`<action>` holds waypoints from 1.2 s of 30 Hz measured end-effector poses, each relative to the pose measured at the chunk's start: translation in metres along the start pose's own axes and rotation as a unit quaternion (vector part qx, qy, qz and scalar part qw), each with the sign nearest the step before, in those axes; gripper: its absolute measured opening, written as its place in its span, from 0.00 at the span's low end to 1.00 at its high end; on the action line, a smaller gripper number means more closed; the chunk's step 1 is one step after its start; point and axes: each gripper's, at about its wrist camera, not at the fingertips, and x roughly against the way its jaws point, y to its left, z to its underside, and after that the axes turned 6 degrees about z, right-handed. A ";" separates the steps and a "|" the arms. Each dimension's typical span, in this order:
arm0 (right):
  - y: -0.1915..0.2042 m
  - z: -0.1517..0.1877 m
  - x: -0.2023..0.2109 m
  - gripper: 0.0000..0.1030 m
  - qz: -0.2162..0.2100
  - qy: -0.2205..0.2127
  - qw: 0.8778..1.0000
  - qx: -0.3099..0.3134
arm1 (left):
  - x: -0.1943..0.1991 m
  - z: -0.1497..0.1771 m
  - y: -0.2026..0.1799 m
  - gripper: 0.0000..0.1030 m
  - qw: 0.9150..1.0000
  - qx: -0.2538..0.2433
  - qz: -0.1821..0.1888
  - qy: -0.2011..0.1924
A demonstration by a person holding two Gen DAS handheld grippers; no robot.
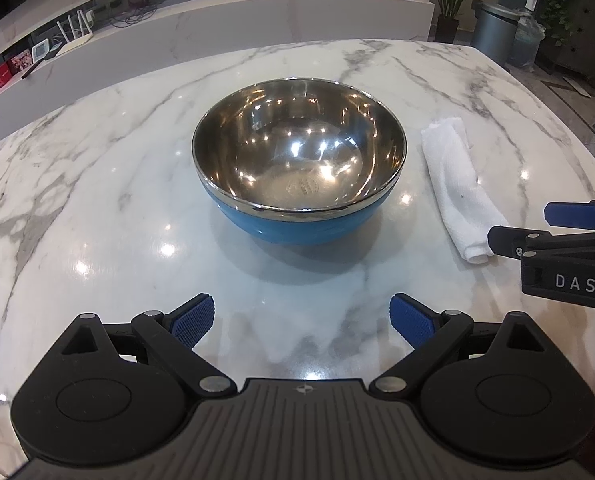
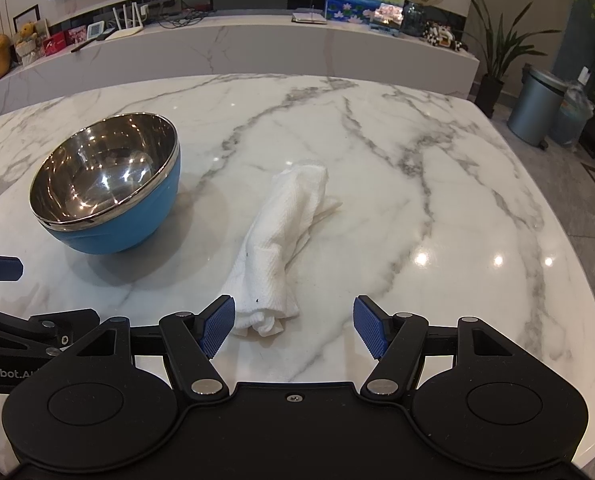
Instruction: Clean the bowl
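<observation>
- Two grippers hover over a white marble surface (image 1: 97, 152), both tilted down toward it, neither touching anything.
- Left gripper (image 1: 301, 322): jaws spread wide, nothing between the blue pads, only bare marble showing in the gap.
- Right gripper (image 2: 293, 326): jaws likewise wide apart and empty. The near end of the paper towel (image 2: 281, 240) lies just ahead of the left-hand pad, not between the pads.
- Bowl (image 1: 299, 160): steel inside, blue outside, upright near the middle of the surface, straight ahead of the left gripper and well apart from it. Inside looks shiny; whether any soil is in it I cannot tell.
- Paper towel: a loose white roll lying flat just beside the bowl, on the side toward the surface's right edge, not touching it.
- Key relation: the towel's long axis runs from the near edge toward the far edge, roughly in line with the right gripper's pointing direction, so the pads would close across its narrow width.
- Judgement: the right hand is clearly nearer the towel; the left is lined up on the bowl. Likely next step is a short forward and slightly leftward reach by the right gripper to straddle the roll's near end.
</observation>
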 end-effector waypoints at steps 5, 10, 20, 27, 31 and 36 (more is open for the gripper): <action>-0.001 0.000 0.000 0.62 0.001 -0.002 1.000 0.000 | 0.005 -0.001 -0.002 0.93 1.000 -0.005 0.006 -0.012; -0.001 -0.001 0.000 0.62 0.001 -0.002 1.000 0.001 | 0.015 -0.005 -0.005 0.93 0.999 -0.016 0.019 -0.027; 0.002 -0.002 0.001 0.62 -0.003 -0.010 1.000 0.013 | 0.028 -0.022 -0.003 0.93 0.998 -0.024 0.031 -0.041; 0.005 -0.009 -0.002 0.62 -0.009 -0.007 1.000 0.015 | 0.036 -0.035 0.002 0.93 0.998 -0.023 0.031 -0.049; 0.008 -0.013 -0.005 0.62 -0.014 -0.008 1.000 0.020 | 0.039 -0.043 0.006 0.93 0.998 -0.018 0.036 -0.052; 0.008 -0.019 -0.008 0.62 -0.019 -0.005 1.000 0.018 | 0.038 -0.057 0.015 0.93 0.998 -0.008 0.031 -0.058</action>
